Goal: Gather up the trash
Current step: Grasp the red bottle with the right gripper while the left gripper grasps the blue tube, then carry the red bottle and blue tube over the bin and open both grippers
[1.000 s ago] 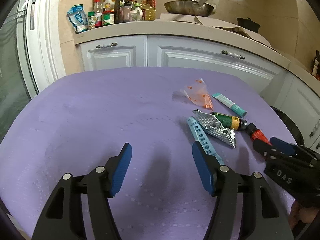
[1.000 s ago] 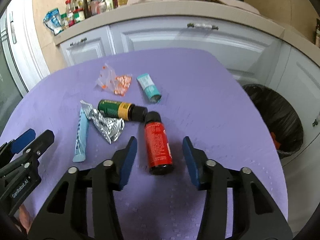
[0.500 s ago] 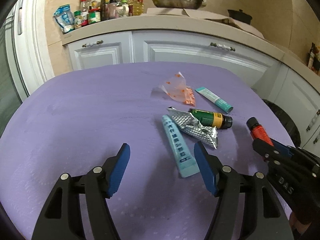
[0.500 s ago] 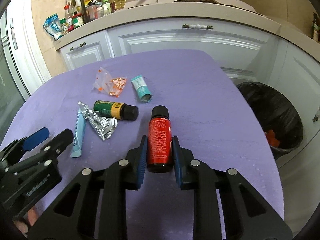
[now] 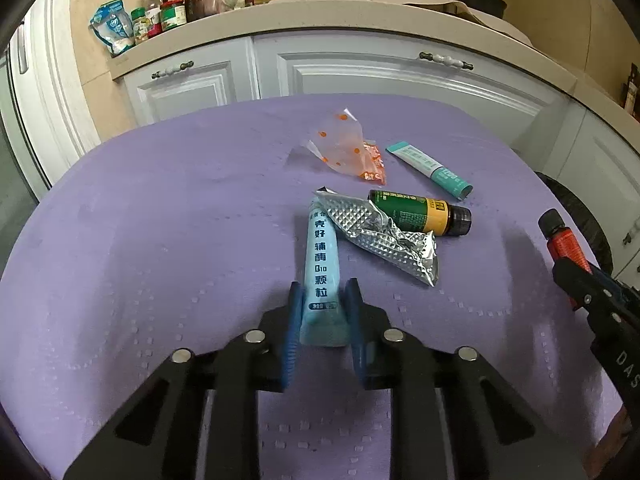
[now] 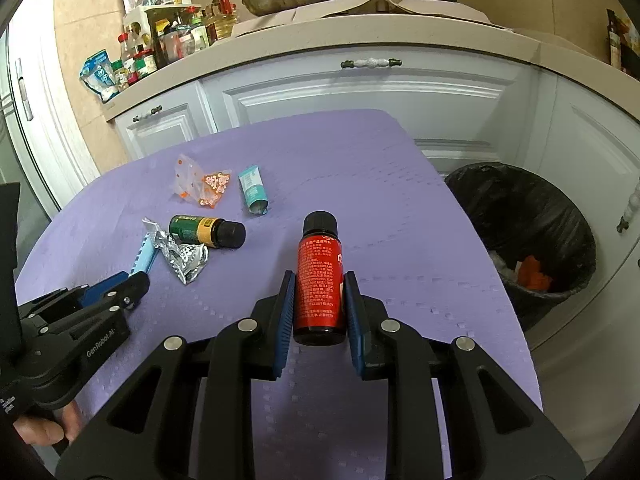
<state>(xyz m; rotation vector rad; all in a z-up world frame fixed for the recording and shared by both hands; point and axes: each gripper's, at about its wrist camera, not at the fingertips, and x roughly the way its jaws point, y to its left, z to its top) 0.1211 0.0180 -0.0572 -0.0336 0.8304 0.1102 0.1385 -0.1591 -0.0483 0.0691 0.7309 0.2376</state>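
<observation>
On the purple table, my left gripper is closing its jaws on the near end of a light blue sachet, and both pads touch its sides. The sachet's far end lies under a crumpled foil wrapper. My right gripper is shut on a red bottle with a black cap, held a little above the cloth. A green and yellow bottle, a clear orange-dotted bag and a teal tube lie further back.
A bin with a black liner stands on the floor right of the table, with scraps inside. White cabinets and a counter crowded with jars and a pan run behind the table. A hand grips the left tool.
My left gripper moved forward over the blue sachet and its jaws came together on it. My right gripper closed on the red bottle and lifted it off the cloth.
</observation>
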